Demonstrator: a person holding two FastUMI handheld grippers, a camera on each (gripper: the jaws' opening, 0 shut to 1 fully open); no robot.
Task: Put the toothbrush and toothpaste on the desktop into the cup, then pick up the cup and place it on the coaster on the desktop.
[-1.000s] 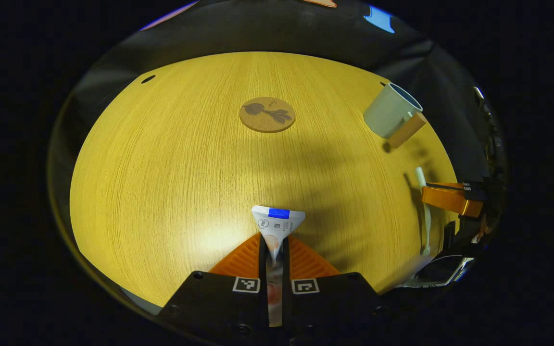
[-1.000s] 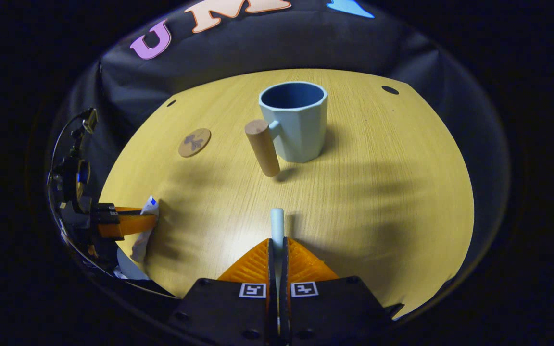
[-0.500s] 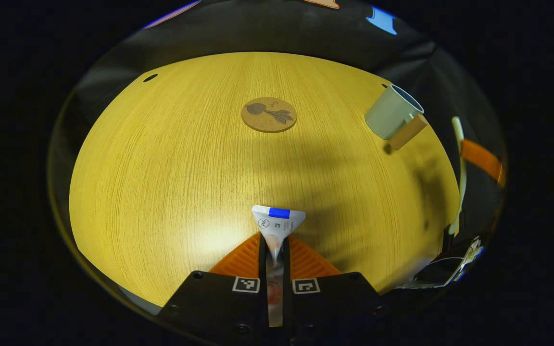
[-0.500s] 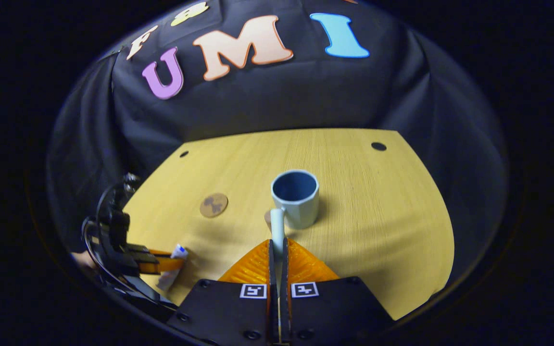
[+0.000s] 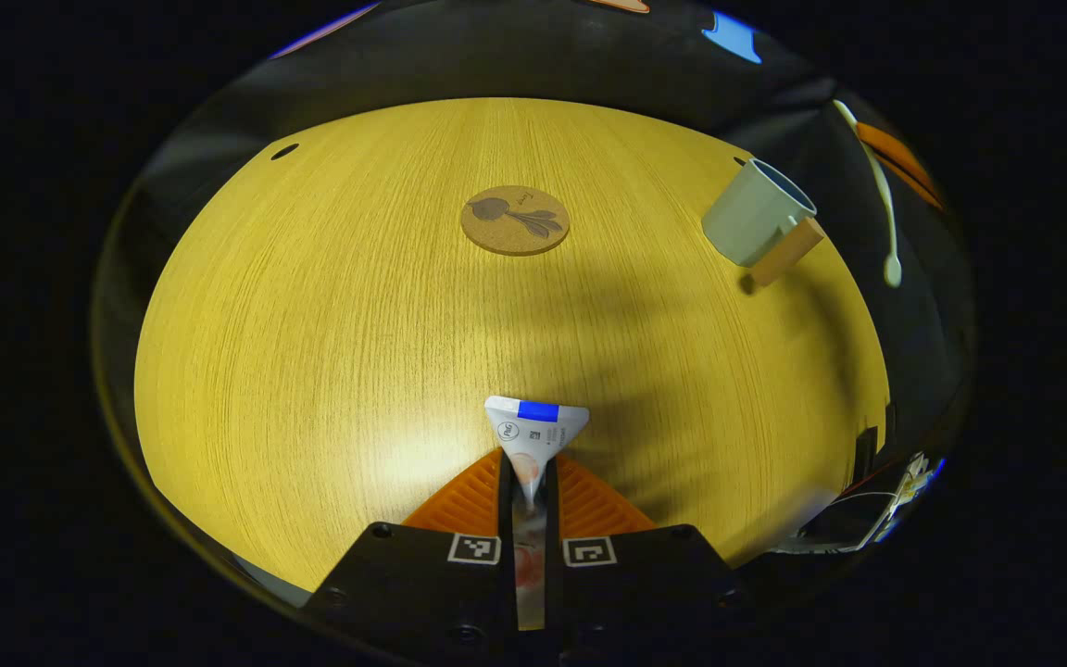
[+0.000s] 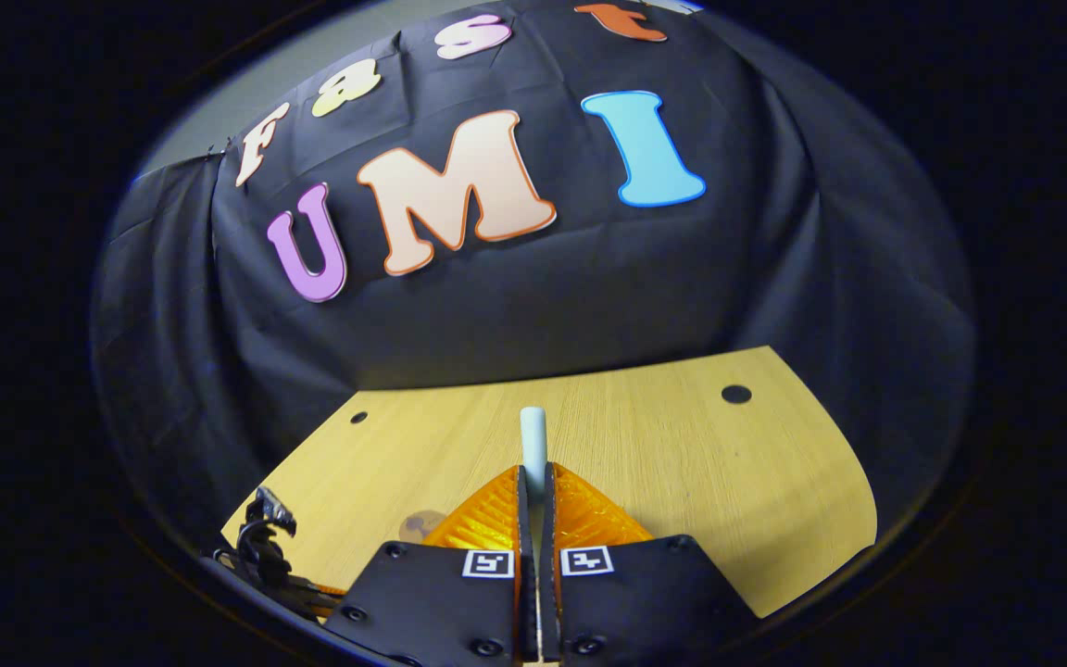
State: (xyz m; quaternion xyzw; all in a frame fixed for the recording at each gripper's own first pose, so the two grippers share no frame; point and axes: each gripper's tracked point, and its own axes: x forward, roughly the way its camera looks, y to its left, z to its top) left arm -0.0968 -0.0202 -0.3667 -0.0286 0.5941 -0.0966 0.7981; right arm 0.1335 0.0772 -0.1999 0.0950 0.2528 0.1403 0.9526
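Observation:
My left gripper (image 5: 528,482) is shut on the white toothpaste tube (image 5: 535,426), whose flat blue-striped end sticks out low over the wooden desktop (image 5: 330,324). Ahead of it lies the round cork coaster (image 5: 515,220). The pale blue cup (image 5: 751,213) with a wooden handle stands at the far right. My right gripper (image 6: 533,482) is shut on the white toothbrush (image 6: 533,443), held high above the desktop (image 6: 682,445). In the left gripper view that toothbrush (image 5: 878,195) hangs up high, to the right of and above the cup, in orange fingers (image 5: 899,157).
Small dark holes mark the desktop's far corners (image 5: 284,151) (image 6: 735,394). The black cloth wall (image 6: 515,296) rises behind the desk. The other gripper's dark body (image 6: 265,547) sits at the lower left of the right gripper view, beside a sliver of the coaster (image 6: 418,525).
My right gripper has lifted the toothbrush off the desktop and risen high, so the cup has dropped out of its view. The left gripper has stayed still with the toothpaste.

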